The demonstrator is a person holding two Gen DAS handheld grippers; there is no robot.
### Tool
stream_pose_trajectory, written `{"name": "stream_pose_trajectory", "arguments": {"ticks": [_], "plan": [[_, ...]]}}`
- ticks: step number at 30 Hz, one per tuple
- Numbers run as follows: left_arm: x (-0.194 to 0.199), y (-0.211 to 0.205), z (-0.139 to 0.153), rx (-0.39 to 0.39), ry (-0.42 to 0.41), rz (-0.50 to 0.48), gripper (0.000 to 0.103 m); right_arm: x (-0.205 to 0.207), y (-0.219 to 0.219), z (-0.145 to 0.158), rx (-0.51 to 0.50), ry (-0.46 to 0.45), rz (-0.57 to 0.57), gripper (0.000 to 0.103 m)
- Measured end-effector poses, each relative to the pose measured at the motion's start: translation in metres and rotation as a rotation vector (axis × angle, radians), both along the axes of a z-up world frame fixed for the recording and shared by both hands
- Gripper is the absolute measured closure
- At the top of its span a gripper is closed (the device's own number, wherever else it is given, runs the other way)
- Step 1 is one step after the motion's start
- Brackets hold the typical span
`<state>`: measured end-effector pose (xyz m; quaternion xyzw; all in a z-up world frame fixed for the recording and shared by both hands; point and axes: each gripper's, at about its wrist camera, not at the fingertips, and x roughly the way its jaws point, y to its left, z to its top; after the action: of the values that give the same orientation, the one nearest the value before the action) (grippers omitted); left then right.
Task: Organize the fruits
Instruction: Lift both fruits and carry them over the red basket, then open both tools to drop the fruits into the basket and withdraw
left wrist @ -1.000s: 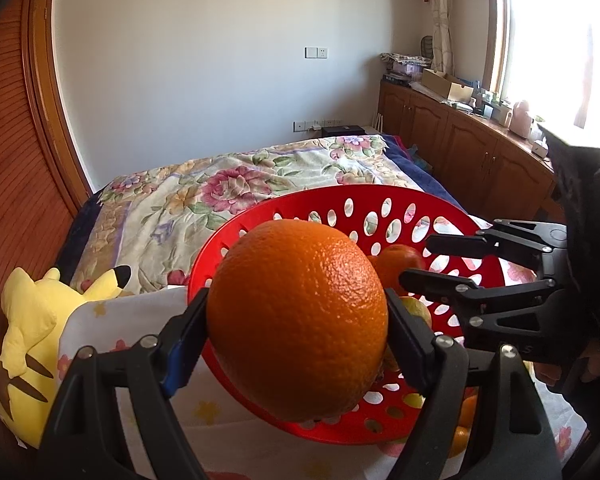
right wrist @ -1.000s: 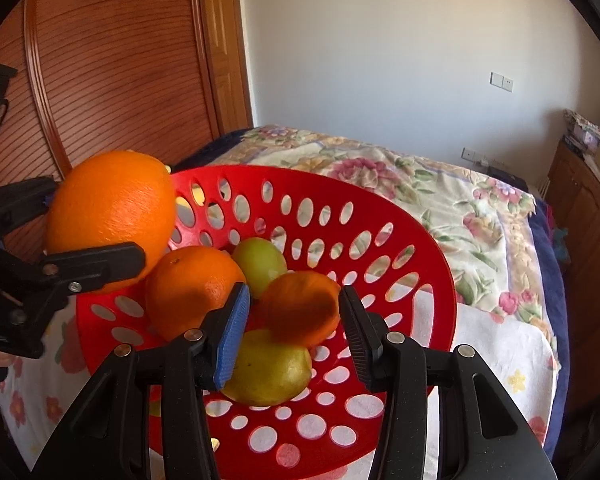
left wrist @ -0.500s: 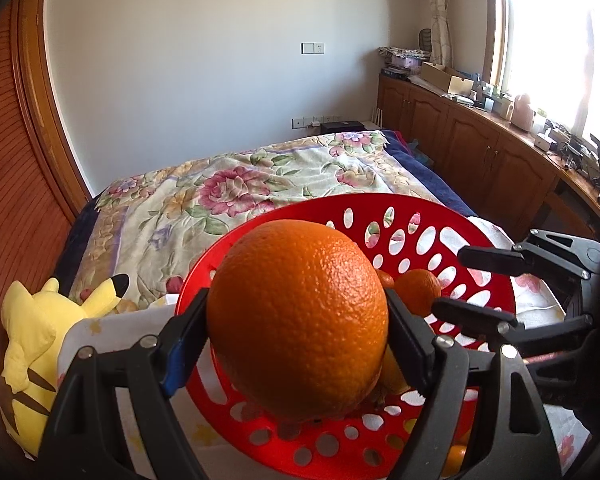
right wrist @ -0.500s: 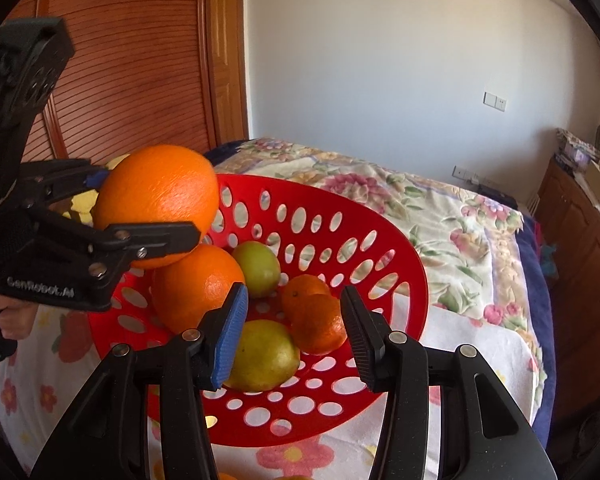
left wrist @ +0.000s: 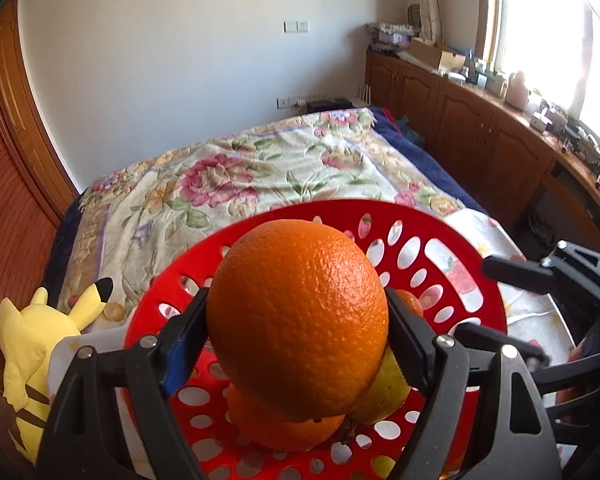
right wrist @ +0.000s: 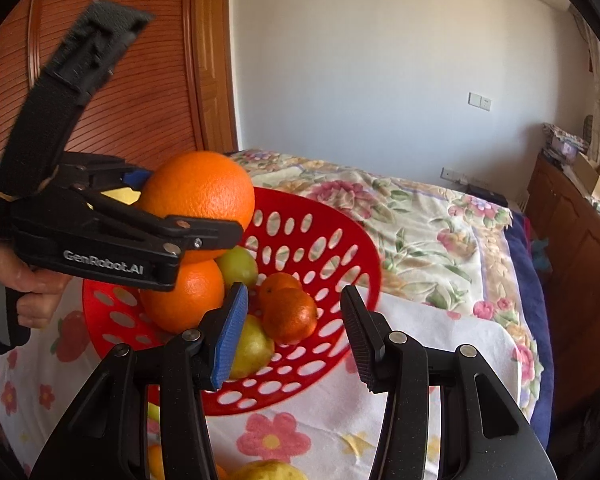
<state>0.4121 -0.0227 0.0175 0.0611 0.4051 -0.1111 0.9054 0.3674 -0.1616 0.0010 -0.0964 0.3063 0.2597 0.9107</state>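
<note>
Fruit is being gathered into a red perforated basket (right wrist: 332, 240) that rests on a flower-printed white cloth (right wrist: 420, 340) spread over the near end of the bed. A large orange (left wrist: 298, 316) is clamped between the jaws of the left gripper (left wrist: 296, 340), which are spread wide around its girth, and it is held over the near left rim of the basket, directly above a second orange (right wrist: 182, 296) already lying inside. Two small tangerines (right wrist: 290, 308), a green fruit (right wrist: 236, 268) and a yellow-green fruit (right wrist: 252, 348) are also seen in the basket. The right gripper (right wrist: 292, 336) is held with its jaws parted and nothing between them, just in front of the basket's near rim. More fruit (right wrist: 264, 470) is glimpsed on the cloth at the near edge, not yet collected. A risk is judged here: if the large orange is released from this height onto the rounded orange beneath, it could be deflected over the low rim onto the cloth, or the light basket could be tipped.
</note>
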Motion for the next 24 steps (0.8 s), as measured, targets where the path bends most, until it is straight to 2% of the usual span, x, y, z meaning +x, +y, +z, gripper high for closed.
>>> {"name": "stream_pose_trajectory", "arguments": {"ticks": [14,24], "plan": [[0.020,-0.027,-0.016,0.136,0.021,0.021,0.021,-0.007,-0.019,-0.003,0.025,0.010,-0.016,0.054],[0.025,-0.024,-0.019,0.114,0.042,0.057,0.021,-0.017,-0.026,-0.004,0.036,0.020,-0.017,0.050]]}}
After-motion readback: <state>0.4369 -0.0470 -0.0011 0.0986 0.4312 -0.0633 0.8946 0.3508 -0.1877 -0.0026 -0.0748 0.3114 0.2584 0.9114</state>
